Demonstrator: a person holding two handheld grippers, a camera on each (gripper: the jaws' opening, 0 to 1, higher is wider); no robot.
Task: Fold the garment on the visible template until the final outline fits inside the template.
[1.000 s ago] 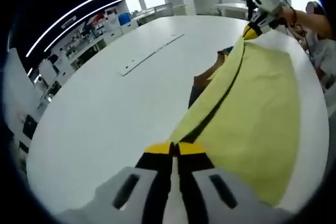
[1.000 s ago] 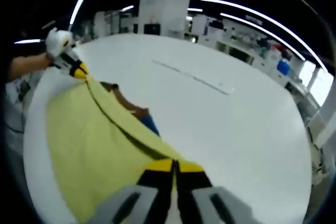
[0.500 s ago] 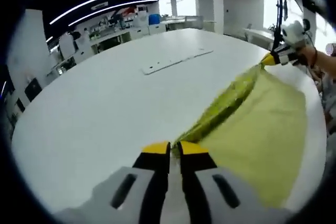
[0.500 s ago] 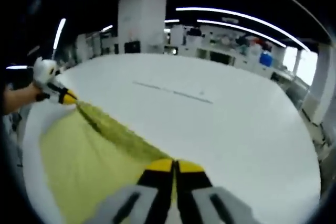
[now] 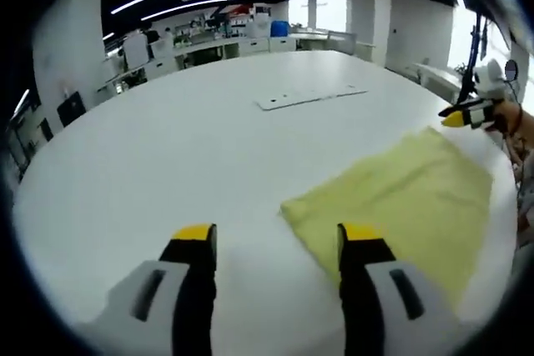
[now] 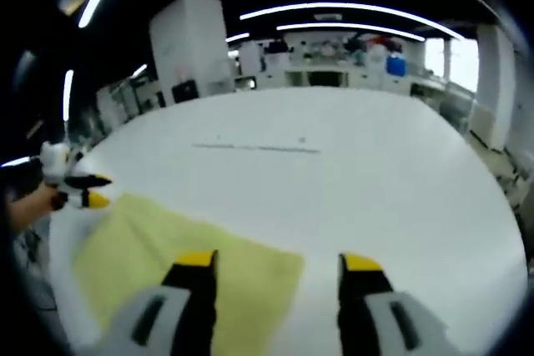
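A pale yellow garment (image 5: pixel 400 198) lies flat on the white round table (image 5: pixel 167 147), folded into a rough rectangle. My left gripper (image 5: pixel 279 235) stands open just short of the garment's near corner, with nothing between its jaws. In the right gripper view the same garment (image 6: pixel 167 248) spreads below and left of my right gripper (image 6: pixel 279 263), which is open and holds nothing. The right gripper (image 5: pixel 467 112) appears at the garment's far edge in the left gripper view, jaws apart. The left gripper (image 6: pixel 83 191) appears at the garment's far left corner in the right gripper view.
A thin white strip (image 5: pixel 310 97) lies on the table beyond the garment, seen also as a strip (image 6: pixel 254 147) in the right gripper view. Shelves and benches with lab goods line the room behind the table. A hand (image 6: pixel 33 206) holds the far gripper.
Both grippers have let go of the garment and opened. The garment, held stretched and lifted before, now lies flat on the table. Both grippers have drawn back from its edge.
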